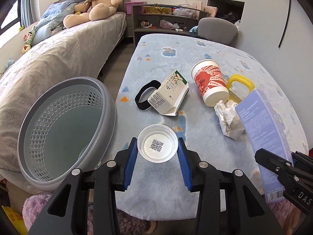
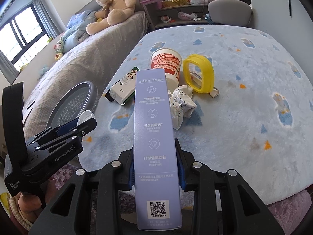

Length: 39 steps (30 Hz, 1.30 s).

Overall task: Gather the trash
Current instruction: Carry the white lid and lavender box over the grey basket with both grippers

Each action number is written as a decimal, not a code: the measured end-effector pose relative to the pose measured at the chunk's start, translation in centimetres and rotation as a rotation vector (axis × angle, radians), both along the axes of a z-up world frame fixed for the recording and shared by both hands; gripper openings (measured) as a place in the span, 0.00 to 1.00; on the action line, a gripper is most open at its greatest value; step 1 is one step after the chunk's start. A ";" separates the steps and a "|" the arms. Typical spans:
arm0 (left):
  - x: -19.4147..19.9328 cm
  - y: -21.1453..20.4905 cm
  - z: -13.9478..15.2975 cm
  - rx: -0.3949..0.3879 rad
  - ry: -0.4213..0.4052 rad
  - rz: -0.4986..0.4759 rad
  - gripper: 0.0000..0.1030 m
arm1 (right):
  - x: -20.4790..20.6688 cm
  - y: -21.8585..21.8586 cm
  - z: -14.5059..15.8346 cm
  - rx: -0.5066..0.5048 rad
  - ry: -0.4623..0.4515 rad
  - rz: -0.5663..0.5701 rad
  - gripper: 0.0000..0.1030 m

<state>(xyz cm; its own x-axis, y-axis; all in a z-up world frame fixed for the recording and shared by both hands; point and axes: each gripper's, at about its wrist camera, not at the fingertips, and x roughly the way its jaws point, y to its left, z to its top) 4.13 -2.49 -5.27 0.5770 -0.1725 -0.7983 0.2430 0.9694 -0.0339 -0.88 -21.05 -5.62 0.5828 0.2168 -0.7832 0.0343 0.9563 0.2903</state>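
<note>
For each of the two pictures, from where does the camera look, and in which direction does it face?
Left wrist: sits on the left gripper, looking forward and down over the table; its fingers clamp a small clear cup, the grey basket beside it; the right gripper shows at the right edge.
Right wrist: sits on the right gripper, facing the same way; its fingers clamp a purple box; the left gripper and a hand show at left.
Both share: milk carton, red paper cup, crumpled paper, teddy bear.
</note>
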 end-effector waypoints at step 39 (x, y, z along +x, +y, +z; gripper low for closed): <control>2.8 16.0 0.6 -0.033 -0.082 0.172 0.38 | 9.0 16.1 1.8 -0.062 -0.036 0.258 0.31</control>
<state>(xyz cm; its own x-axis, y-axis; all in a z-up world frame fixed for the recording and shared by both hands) 6.97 13.56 -4.64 0.6629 -0.0911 -0.7432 0.0768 0.9956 -0.0535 8.14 -4.98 -3.80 0.5423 0.3144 -0.7791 -0.2224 0.9480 0.2278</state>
